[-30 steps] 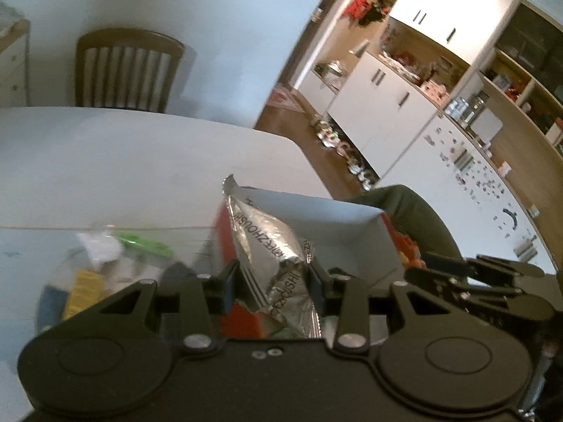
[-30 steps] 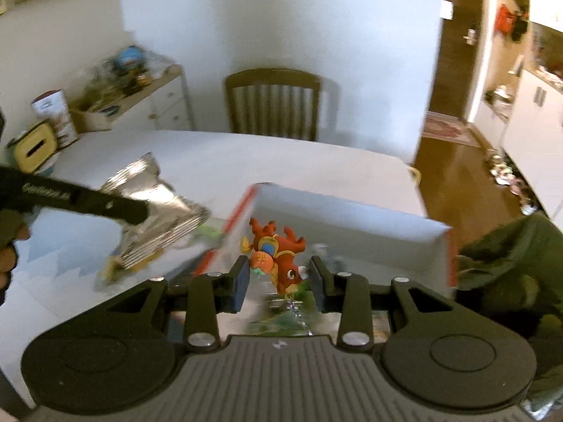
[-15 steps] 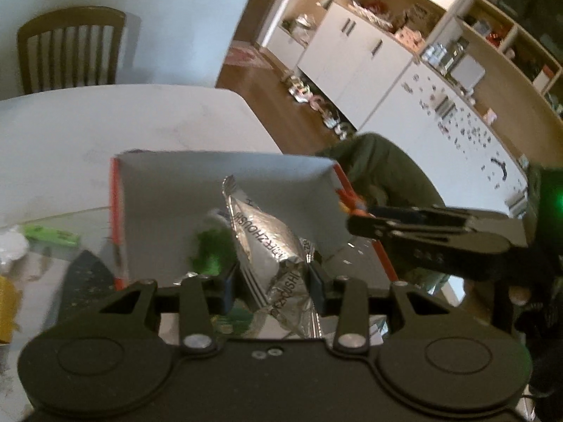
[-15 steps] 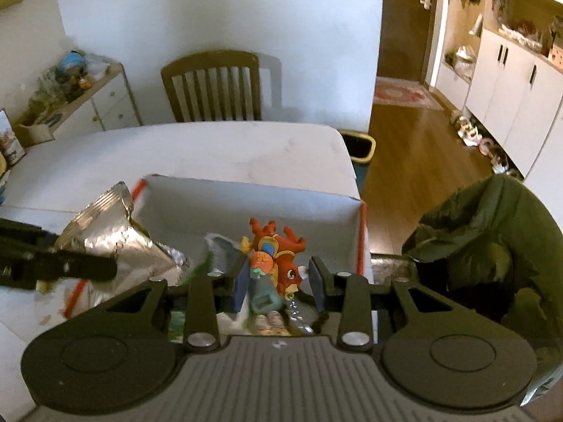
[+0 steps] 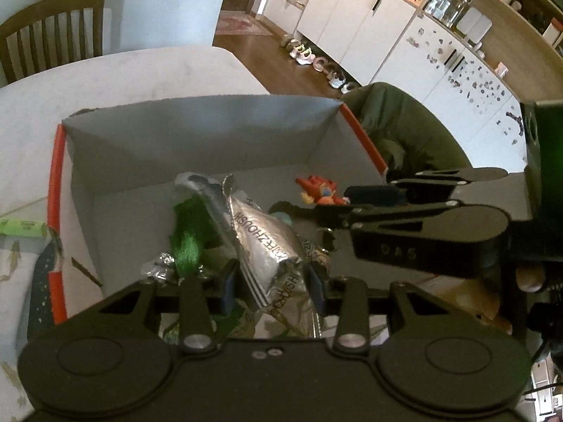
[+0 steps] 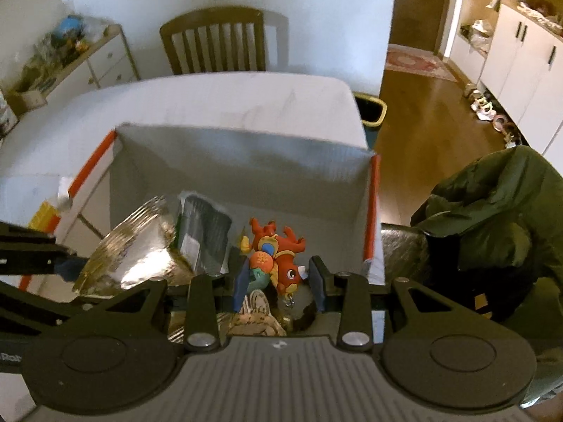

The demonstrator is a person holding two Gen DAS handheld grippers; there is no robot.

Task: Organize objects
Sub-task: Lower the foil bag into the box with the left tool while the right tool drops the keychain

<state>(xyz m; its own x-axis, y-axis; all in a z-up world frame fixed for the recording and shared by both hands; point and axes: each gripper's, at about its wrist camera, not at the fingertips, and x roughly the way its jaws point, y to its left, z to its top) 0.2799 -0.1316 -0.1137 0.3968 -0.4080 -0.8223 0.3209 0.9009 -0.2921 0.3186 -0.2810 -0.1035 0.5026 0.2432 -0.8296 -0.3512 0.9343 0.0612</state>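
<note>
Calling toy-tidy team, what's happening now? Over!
Left gripper shut on silver snack bag. Right gripper shut on red dragon toy. Both over the open box. Nothing blocking.

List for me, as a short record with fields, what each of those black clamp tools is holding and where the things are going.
left gripper: shut on the silver foil snack bag
right gripper: shut on the red toy figure
container: grey cardboard box with orange edges, open at the top
position: both grippers held over the open box, items not yet released
already in box: green furry item, other wrappers
surface: white table
nearby: wooden chair, green jacket
</note>
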